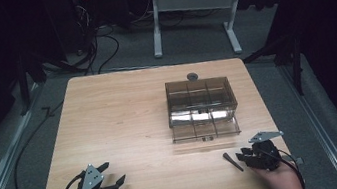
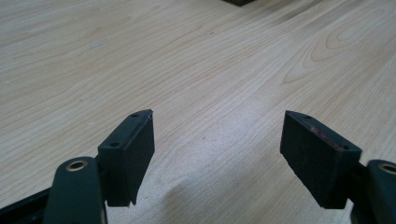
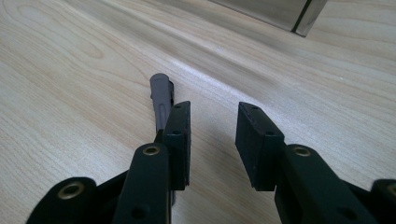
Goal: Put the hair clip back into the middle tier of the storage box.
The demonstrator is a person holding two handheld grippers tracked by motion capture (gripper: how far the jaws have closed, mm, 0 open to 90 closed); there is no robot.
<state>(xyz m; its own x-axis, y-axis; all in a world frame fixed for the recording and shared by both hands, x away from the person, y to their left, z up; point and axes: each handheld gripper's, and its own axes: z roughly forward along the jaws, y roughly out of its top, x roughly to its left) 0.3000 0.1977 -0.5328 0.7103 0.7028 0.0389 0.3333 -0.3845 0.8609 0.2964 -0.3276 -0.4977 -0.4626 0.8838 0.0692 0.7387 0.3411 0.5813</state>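
Two black tongs (image 1: 113, 173) (image 1: 239, 156) rest on grained wood table (image 1: 124, 116).

Table (image 1: 126, 131): pale wood-grain top, smooth, low sheen; grain lines and a knot pattern clear in both gripper views.

Box (image 1: 200, 101): smoke-tinted transparent plastic, glossy, with bright reflections along its front; inner dividers of the same material.

Left gripper (image 2: 217, 156): matt black pads (image 2: 133, 156), faces finely rough, foam- or rubber-like; arms smooth black plastic with brass-coloured metal eyelets.

Right gripper (image 3: 212, 140): same matt black finish; plate on top reads flat grey.

Small rod (image 3: 162, 100) beside it: dull dark grey, plastic-looking, ridged near its end.

Floor (image 1: 189, 46): grey, matt.
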